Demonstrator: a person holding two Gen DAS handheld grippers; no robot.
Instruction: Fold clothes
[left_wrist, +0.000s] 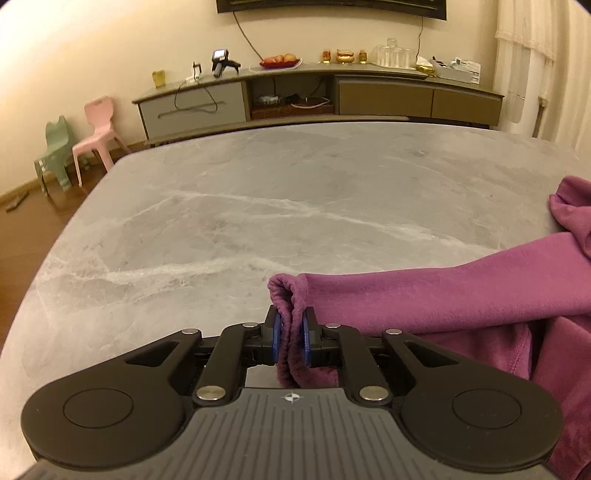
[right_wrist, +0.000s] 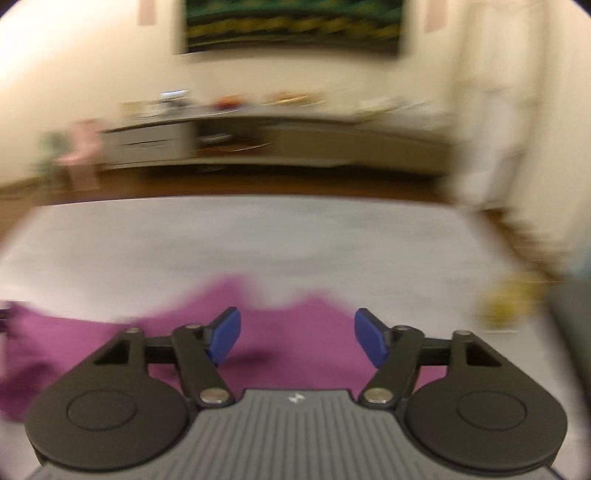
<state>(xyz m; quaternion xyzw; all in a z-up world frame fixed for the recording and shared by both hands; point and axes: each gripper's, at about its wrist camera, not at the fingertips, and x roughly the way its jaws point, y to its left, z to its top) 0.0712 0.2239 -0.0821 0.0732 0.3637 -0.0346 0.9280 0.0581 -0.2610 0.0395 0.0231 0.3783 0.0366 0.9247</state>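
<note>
Purple cloth (left_wrist: 461, 295) lay bunched on the gray marble table (left_wrist: 258, 203), with one rolled sleeve end reaching toward the near edge. The left gripper (left_wrist: 291, 332) pinched that sleeve end tight between its blue pads (left_wrist: 276, 334). The right gripper (right_wrist: 297, 338) hung over the cloth with its jaws spread wide, holding nothing.
</note>
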